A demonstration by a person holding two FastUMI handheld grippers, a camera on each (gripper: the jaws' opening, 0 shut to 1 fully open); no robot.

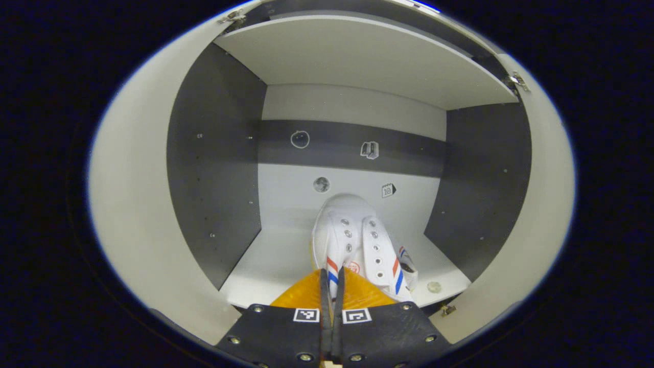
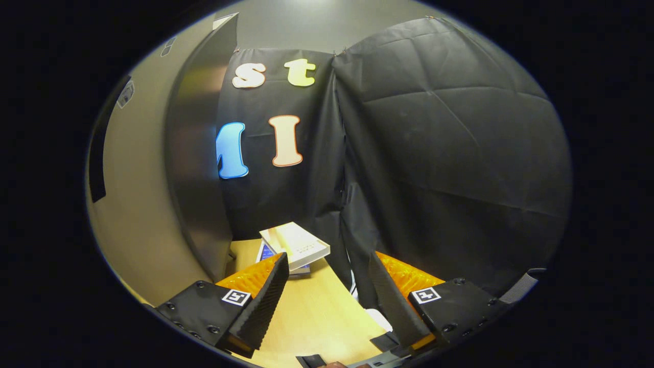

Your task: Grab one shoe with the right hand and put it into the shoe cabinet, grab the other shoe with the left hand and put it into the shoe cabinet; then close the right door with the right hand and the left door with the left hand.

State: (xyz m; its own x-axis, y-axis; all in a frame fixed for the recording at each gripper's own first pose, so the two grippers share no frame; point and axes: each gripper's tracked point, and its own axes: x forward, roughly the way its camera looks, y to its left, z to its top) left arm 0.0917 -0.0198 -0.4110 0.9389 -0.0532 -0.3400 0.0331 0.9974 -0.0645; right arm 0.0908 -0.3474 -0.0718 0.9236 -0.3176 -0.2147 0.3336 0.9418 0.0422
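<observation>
Left claw [image 1: 332, 301] closed on a white shoe [image 1: 357, 245] inside the shoe cabinet [image 1: 214, 168]

Shoe on the cabinet's lower floor, toe toward the back wall, heel end pinched between the two fingers, which nearly meet at the bottom of the left gripper view. Red and blue stripes on the shoe's sides. Shelf [image 1: 357, 56] above it, both cabinet doors swung wide at left [image 1: 133, 204] and right [image 1: 541, 204]. Right claw [image 2: 324, 301] spread apart and gripping nothing, hanging over the bench [image 2: 311, 312], with stacked books [image 2: 296, 245] just beyond its fingers and an open cabinet door [image 2: 194, 168] to its left
</observation>
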